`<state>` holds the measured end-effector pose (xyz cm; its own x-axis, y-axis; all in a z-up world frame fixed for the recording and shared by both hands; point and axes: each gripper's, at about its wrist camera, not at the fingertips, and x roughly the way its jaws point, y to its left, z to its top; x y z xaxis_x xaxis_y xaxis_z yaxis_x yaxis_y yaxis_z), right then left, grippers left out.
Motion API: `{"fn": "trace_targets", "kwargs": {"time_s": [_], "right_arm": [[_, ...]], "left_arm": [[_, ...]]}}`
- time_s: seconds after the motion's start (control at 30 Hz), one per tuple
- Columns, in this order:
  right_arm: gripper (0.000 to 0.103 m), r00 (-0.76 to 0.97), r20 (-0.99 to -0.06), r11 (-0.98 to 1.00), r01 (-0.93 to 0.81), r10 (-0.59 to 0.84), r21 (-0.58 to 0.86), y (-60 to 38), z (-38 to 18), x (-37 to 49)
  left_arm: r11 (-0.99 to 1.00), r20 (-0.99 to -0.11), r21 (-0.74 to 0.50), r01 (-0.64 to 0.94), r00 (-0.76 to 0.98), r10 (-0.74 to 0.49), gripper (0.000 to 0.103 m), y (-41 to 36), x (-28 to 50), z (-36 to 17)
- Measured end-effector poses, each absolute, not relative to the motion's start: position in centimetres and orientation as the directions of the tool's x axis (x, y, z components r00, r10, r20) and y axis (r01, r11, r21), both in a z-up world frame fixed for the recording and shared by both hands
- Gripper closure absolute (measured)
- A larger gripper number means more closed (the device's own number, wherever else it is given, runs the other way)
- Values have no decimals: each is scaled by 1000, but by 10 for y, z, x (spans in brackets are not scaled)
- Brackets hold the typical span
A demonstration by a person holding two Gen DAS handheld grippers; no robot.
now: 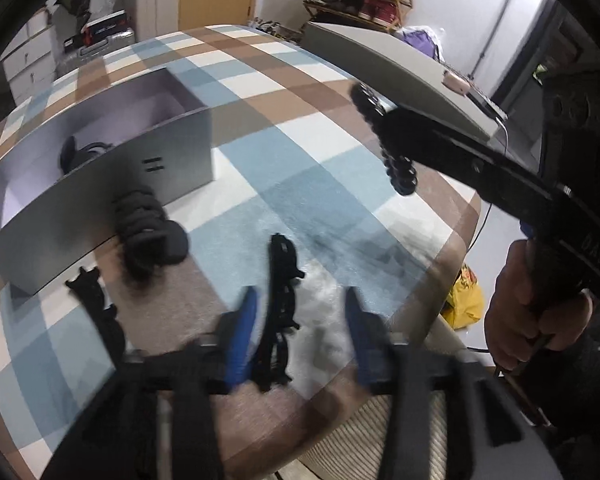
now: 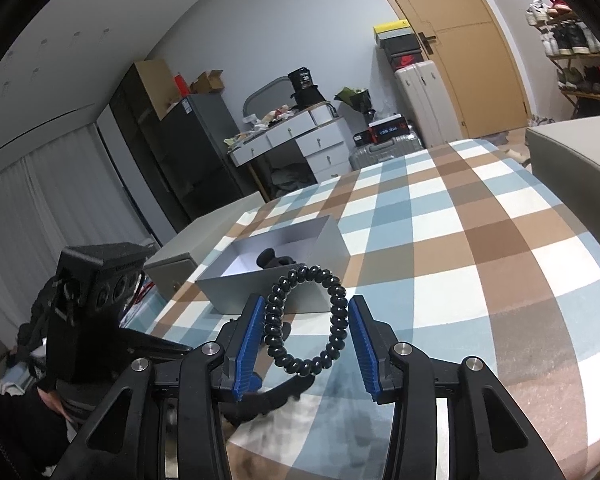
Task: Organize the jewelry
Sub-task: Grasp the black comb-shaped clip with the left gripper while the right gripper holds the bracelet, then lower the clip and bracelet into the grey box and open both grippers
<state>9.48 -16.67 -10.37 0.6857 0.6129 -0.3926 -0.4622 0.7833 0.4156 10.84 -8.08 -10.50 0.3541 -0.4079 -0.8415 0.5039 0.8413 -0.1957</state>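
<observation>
Left gripper [image 1: 300, 336], pads apart, straddles a black link bracelet [image 1: 280, 312] lying flat on the checked worktop [image 1: 320, 168], long axis running away from the camera. Right gripper [image 2: 306, 340], pads apart, carries a black spiral-coil bracelet [image 2: 306, 320] as an upright ring. Beyond stands the open grey box [image 2: 296, 264], dark pieces inside.
</observation>
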Motion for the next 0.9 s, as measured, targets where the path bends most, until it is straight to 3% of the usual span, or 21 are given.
{"fn": "trace_targets", "kwargs": {"time_s": [0.2, 0.27, 0.47, 0.73, 0.83, 0.9], "right_arm": [[60, 693, -388, 787, -462, 608, 410, -171, -100, 93], [60, 693, -383, 784, -463, 611, 414, -172, -100, 92], [60, 692, -385, 783, -455, 611, 424, -176, -103, 92], [60, 693, -379, 779, -453, 613, 432, -177, -98, 94], [60, 693, -373, 778, -463, 616, 425, -173, -92, 96], [60, 690, -371, 775, -476, 622, 416, -168, -87, 99]], "left_arm": [[853, -856, -117, 508, 385, -346, 62, -94, 113, -114], [869, -851, -62, 492, 428, -303, 90, -95, 113, -115], [869, -839, -53, 492, 449, -305, 90, -91, 115, -113], [891, -743, -32, 453, 585, -324, 90, -71, 111, -67], [914, -684, -37, 405, 656, -319, 90, -57, 111, -47], [935, -597, -16, 355, 747, -294, 90, -45, 104, -30]]}}
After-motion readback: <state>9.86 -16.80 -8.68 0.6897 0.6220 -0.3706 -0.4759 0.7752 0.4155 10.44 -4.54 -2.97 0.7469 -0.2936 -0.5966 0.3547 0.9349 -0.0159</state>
